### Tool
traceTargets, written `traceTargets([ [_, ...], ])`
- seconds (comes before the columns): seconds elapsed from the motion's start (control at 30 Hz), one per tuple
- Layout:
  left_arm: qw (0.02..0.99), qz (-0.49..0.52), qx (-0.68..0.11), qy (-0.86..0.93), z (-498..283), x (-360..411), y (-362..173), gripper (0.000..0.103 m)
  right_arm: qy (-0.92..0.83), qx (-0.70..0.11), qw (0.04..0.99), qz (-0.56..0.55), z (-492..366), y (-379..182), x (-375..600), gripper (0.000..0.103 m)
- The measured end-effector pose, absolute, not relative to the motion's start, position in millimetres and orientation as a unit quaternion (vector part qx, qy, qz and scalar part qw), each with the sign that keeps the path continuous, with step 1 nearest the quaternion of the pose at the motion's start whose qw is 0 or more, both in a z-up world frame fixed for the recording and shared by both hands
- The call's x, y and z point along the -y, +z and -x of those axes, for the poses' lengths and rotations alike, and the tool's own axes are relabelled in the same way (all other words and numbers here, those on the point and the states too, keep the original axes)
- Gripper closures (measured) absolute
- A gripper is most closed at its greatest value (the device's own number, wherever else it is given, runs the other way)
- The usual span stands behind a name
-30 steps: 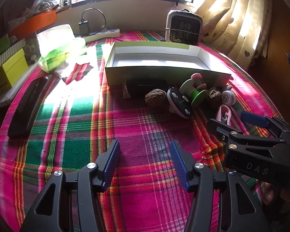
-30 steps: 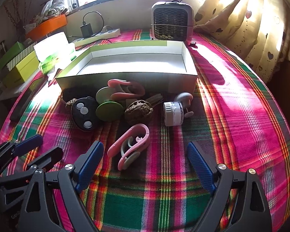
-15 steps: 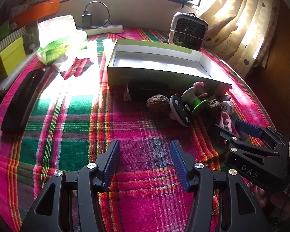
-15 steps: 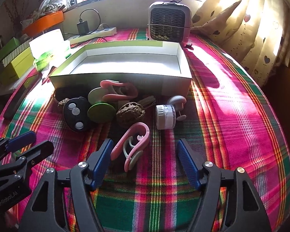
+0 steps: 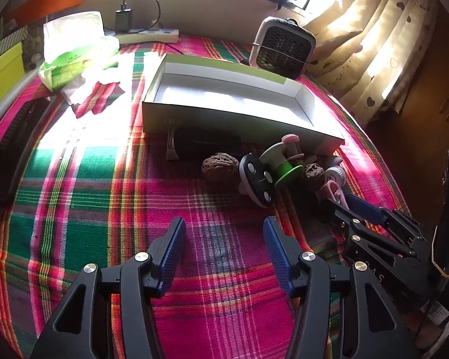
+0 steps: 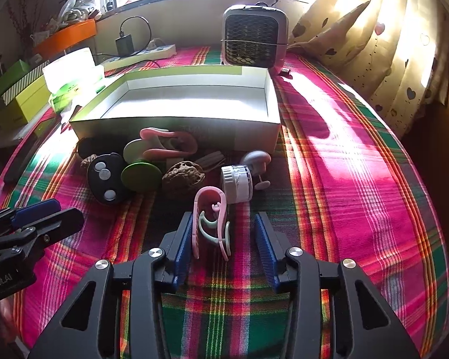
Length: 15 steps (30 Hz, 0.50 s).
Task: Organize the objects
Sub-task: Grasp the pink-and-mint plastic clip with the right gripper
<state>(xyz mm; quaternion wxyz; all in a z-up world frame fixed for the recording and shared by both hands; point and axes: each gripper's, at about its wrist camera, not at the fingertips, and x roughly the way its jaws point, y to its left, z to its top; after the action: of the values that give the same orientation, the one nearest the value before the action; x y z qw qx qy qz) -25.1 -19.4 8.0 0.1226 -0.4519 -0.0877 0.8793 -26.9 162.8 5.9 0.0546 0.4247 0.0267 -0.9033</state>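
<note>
On a sunlit plaid-covered bench (image 6: pixel 359 179), right gripper (image 6: pixel 223 239) open around the pink clip (image 6: pixel 209 209), not yet clamped, left gripper (image 5: pixel 223 239) open over bare cloth: likely picking up, next closing, then lifting ahead into the empty box (image 6: pixel 254 136).

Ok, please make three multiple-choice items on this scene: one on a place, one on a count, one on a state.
1. Where is the pink clip?
A. in the box
B. between the right hand-held gripper fingers
C. on the fan

2. How many silver buttons has the black remote?
A. one
B. three
C. five

3. The left hand-held gripper is:
A. open
B. shut on a walnut
C. shut on nothing

Key: 1 B, blue pads flank it; 2 B, three discs show; 3 A, only cloth shows between its fingers.
</note>
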Motion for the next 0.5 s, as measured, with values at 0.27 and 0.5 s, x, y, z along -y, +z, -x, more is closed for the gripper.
traceTargets([
  [0.27,0.135,0.453,0.081,0.877,33.8,4.7,12.4,0.050,-0.903,-0.047,0.069,-0.420,25.6,6.2,-165.4,0.078],
  [0.5,0.126,0.454,0.080,0.878,47.6,-1.8,13.9,0.050,-0.904,-0.055,0.069,-0.419,25.3,6.5,-171.3,0.078],
])
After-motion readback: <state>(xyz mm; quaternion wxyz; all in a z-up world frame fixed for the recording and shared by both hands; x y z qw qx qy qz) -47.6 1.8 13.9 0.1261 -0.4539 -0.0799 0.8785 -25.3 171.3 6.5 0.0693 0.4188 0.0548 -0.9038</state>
